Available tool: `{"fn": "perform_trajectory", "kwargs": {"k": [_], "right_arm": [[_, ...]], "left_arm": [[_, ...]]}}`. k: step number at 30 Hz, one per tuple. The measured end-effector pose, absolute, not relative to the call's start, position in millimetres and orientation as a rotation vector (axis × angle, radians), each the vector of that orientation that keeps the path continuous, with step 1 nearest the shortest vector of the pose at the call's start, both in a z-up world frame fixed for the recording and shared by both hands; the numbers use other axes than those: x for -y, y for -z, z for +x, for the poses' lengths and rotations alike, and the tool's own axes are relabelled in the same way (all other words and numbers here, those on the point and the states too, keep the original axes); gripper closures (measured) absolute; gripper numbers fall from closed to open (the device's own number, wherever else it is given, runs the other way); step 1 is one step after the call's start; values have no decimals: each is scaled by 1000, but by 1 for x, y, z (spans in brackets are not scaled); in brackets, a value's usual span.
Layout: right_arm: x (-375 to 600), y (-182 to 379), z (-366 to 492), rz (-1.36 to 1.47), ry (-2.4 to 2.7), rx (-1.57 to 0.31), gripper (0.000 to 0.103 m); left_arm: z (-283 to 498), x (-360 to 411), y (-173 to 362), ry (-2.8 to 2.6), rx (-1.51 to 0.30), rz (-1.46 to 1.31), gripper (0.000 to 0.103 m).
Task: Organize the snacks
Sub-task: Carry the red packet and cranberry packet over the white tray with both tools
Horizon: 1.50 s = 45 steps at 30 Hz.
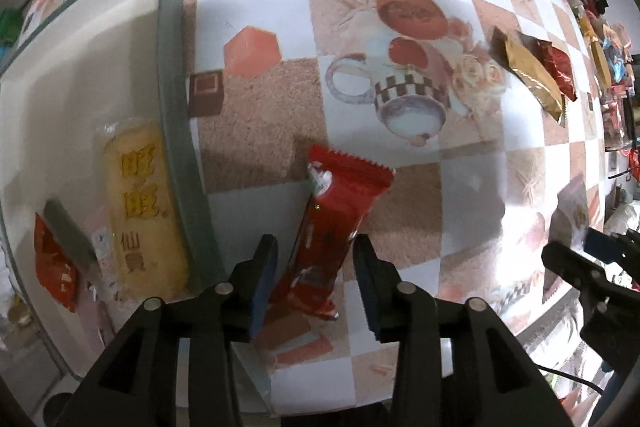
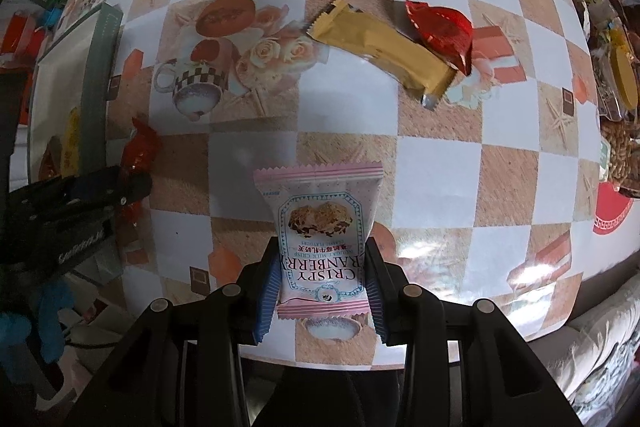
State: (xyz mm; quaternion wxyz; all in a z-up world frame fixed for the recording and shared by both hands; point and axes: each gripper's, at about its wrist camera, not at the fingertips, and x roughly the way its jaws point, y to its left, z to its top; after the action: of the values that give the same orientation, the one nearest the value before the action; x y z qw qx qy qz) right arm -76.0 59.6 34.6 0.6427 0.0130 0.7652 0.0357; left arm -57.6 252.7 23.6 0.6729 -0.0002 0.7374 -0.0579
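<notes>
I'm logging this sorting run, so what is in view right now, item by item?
Pink packet: one, pink and white, between the right gripper's pads.
Red bar: one, red, on the tablecloth between the left gripper's fingers, not pressed.
Gold bar: one, gold, far side of the table.
Red pouch: one, red, beside the gold bar and touching it.
Box: one, grey-green wall, pale inside, at the left.
Yellow cracker pack: one, inside the box.
Red packet: one, inside the box.
Tablecloth: one, checked white and tan.
Snack pile: mixed colours, right edge; count unclear.
Left gripper: black, blue pads, open.
Right gripper: black, blue pads, shut on the packet.
</notes>
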Motion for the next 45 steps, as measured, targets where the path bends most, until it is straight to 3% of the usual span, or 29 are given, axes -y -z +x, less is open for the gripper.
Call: {"fn": "perform_trajectory", "kwargs": {"k": [3,4,5,6,25,45], "right_arm": [[-61,-37,-79,32,-80,-1745,63],[-61,-37,-79,32,-80,-1745,63],[-61,-37,-78,31,-80,-1744,63],[-63,-38,-77,31,-82,-1743,63],[-99,-73,-46,-7,-169,-1678,63],[-186,-85,-13,-134,-329,-1631,63]], "left_arm": [[-57,-244,-25,139,-1648,45,55],[-58,-242,-26,151,-1642,58,60],[-59,-241,-27,158,-1636,66,79],[-60,-240,-28,175,-1641,66,82],[-66,-272,-116,144,-1463,-64,81],[-62,-335,-112,-6,-1421,-124,81]]}}
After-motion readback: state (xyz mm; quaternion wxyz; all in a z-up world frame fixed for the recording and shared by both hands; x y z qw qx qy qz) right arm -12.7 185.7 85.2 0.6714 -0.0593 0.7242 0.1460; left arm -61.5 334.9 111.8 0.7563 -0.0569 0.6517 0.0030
